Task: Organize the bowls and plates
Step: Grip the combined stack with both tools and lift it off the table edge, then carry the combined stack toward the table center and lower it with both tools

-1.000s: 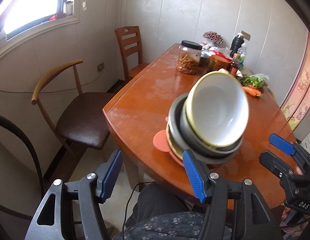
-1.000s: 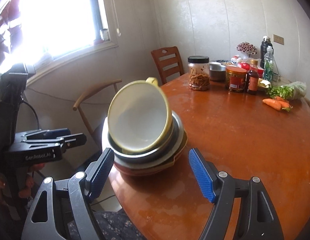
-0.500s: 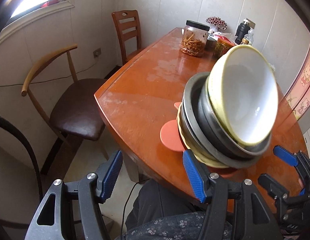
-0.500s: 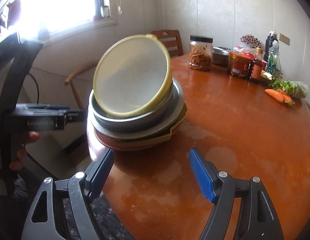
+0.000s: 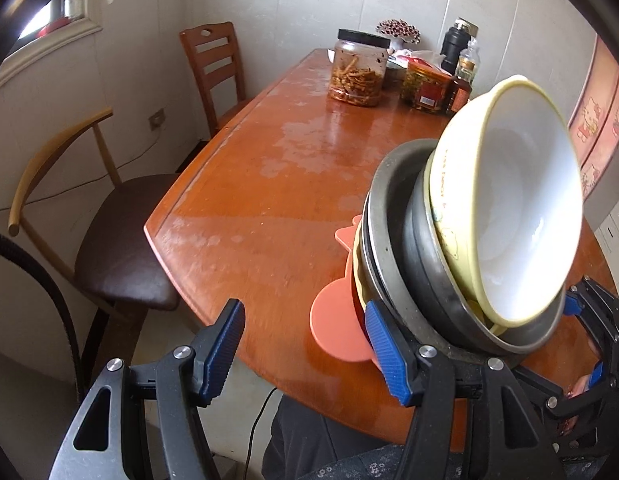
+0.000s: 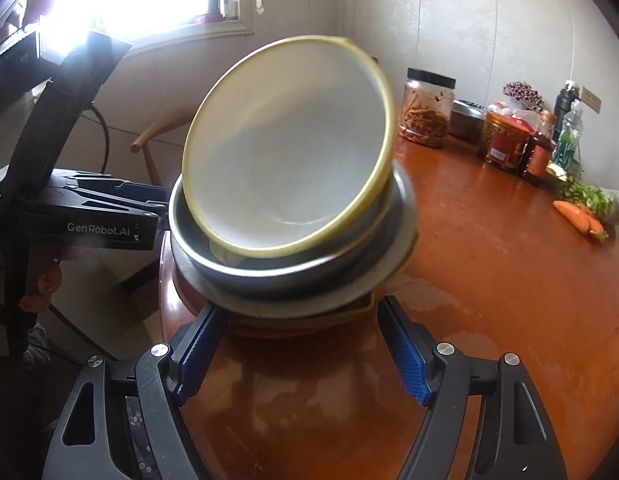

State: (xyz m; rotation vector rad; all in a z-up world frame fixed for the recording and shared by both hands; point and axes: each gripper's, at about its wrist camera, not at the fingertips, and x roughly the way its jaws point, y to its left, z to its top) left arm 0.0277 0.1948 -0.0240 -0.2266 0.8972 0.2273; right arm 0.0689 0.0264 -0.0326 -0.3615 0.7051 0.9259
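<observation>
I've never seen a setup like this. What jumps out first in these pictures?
A leaning stack of dishes at the near edge of the orange-brown table: a yellow-rimmed white bowl tilts in a metal bowl over plates. Blue-padded tools, the left tool and right tool, frame it, both open. Jars and carrots crowd the far end.

The tilted yellow-rimmed white bowl hid the brown wooden chair behind it, and its upper rim was blurred. The flat orange plastic plate lay mostly covered beneath the stack. Labels on the far red-labelled jar were too small to read.
</observation>
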